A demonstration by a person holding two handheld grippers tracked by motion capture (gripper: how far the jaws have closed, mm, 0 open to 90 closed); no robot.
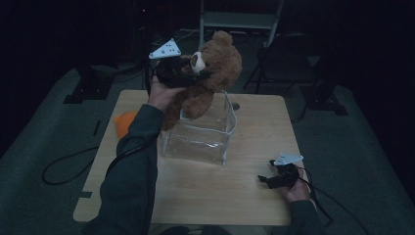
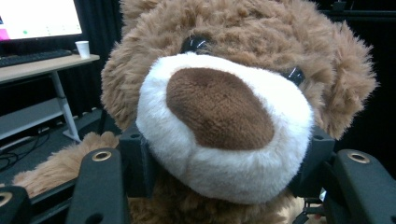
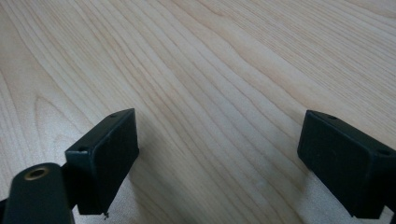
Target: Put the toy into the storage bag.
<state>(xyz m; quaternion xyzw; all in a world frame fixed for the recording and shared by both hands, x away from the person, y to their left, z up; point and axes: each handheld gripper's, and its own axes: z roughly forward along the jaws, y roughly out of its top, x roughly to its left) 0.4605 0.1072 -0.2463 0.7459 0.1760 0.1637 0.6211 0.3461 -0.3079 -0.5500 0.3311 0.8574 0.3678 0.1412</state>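
My left gripper (image 1: 192,73) is clamped on a brown teddy bear (image 1: 208,73) by its white muzzle (image 2: 224,126), holding it above the back-left corner of a clear plastic box (image 1: 203,132); the bear's legs hang over the rim. Can't tell what's inside the box. Right gripper (image 1: 266,180) rests on the wood table (image 1: 244,196) near the front-right edge, jaws wide, holding nothing. Orange thing (image 1: 125,122) sits left of the box.
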